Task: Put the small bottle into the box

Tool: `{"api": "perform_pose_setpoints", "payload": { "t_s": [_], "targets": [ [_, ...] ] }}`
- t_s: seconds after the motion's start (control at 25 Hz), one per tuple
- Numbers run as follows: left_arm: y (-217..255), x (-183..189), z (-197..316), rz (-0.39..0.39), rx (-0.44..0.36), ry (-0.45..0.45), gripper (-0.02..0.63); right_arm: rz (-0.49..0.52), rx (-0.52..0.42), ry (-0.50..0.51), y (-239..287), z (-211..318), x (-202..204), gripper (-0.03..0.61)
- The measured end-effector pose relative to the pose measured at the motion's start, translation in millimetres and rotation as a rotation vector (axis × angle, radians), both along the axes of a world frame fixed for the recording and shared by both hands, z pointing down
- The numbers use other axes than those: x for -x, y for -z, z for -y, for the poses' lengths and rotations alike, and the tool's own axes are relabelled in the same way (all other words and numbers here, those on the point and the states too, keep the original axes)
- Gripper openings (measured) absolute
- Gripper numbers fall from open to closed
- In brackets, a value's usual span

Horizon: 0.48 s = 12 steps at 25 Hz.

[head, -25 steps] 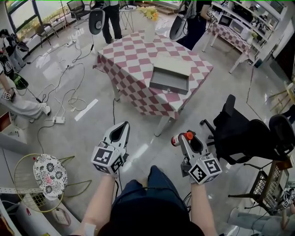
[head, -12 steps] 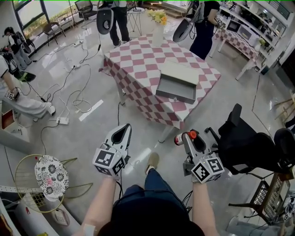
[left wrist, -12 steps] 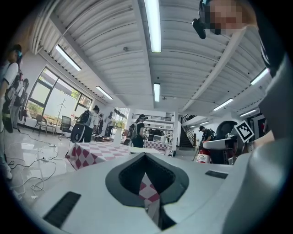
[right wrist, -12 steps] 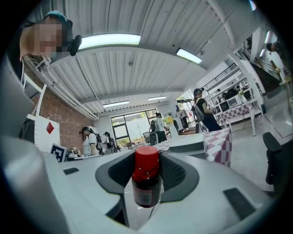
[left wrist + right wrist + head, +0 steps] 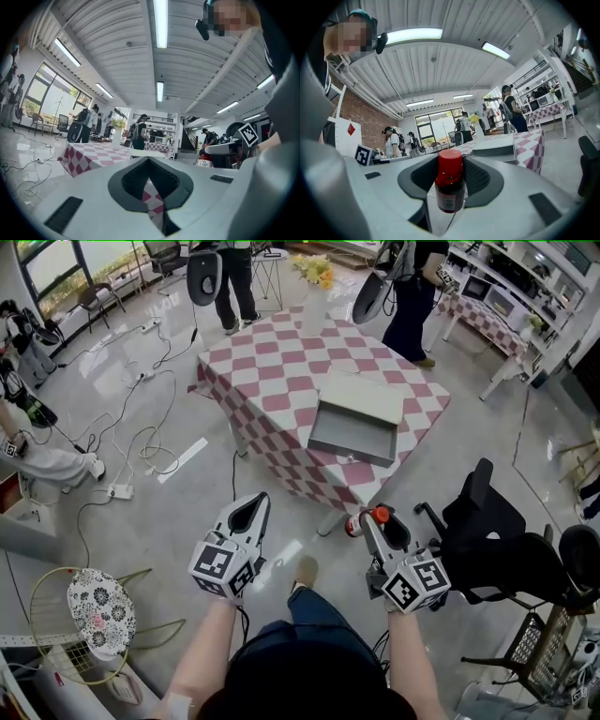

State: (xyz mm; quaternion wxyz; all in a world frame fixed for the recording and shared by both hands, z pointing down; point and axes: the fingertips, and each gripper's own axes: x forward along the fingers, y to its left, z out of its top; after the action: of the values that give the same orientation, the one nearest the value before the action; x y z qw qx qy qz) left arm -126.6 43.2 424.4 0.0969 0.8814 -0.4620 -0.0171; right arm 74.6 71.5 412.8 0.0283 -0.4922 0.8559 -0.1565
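Bare floor point(image 5: 159, 512) lies open between the left gripper point(image 5: 255, 500), the right gripper point(image 5: 367, 521) and the table's point(image 5: 272, 381) near corner.

Tabletop: left half is open checked cloth. A vase point(image 5: 312, 307) of flowers stands at the far corner. The box point(image 5: 352, 432) sits by the near right edge, top open, nothing above it. Its lid point(image 5: 361, 395) lies flat just behind.

A black chair point(image 5: 492, 521) crowds the floor near the right gripper's right side. Cables point(image 5: 141, 427) are strewn over the floor left of the table. People point(image 5: 230, 277) stand beyond the far edges.
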Motion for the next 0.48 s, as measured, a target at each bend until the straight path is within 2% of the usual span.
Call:
{"api": "perform_pose_setpoints", "payload": {
  "t_s": [0.48],
  "targets": [
    [-4,-23,70,0.006,0.015,-0.017,0.0,0.02,0.024,0.007,-9,67,-14,0.16]
  ]
}}
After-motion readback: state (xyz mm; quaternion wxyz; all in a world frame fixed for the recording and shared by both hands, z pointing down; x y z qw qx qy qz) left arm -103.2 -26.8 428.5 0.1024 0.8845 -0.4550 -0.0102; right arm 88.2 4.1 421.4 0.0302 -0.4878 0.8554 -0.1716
